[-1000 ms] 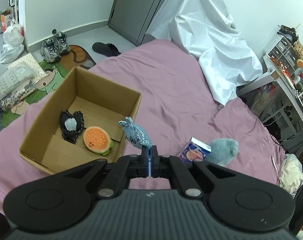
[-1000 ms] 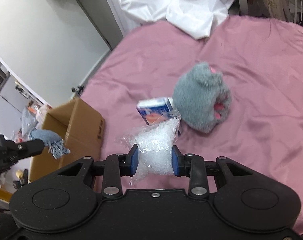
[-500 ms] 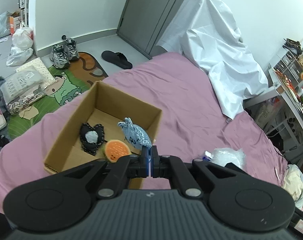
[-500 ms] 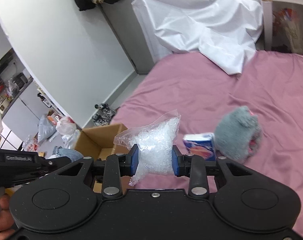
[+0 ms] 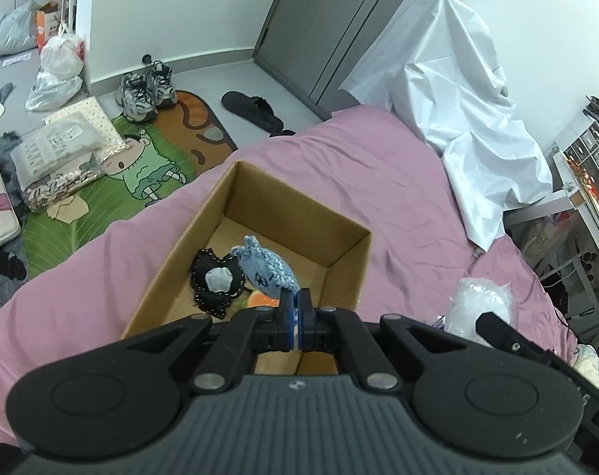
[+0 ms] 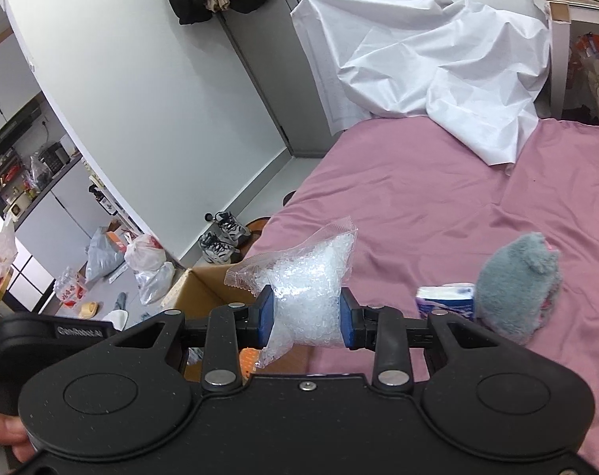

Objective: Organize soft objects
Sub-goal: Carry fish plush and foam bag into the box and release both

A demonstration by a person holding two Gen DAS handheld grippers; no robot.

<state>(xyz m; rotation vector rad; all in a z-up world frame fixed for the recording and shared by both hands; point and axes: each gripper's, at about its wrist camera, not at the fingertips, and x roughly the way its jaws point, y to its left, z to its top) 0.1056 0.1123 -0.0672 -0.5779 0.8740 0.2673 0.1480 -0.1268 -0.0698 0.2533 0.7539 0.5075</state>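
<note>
1. Soft objects sit in three places: inside the cardboard box at the centre of the left wrist view, on the pink bed, and in our two claws.
2. Our left claw is pinched tight on the tail end of a blue knitted pouch, which hangs over the open box.
3. Inside the box we see a black heart-shaped cushion with a grey middle; a sliver of an orange toy shows just right of it, mostly hidden behind the pouch and the claw.
4. Our right claw is clamped on a clear bag of white beads; the bag bulges above and below the pads.
5. In the right wrist view, right of the bag, a grey plush toy lies on the bed, touching a small blue-and-white packet.
6. A crumpled white sheet covers the bed's far end, upper right.
7. Sneakers, a black slipper, plastic bags and a cartoon mat crowd the floor at the left wrist view's upper left.
</note>
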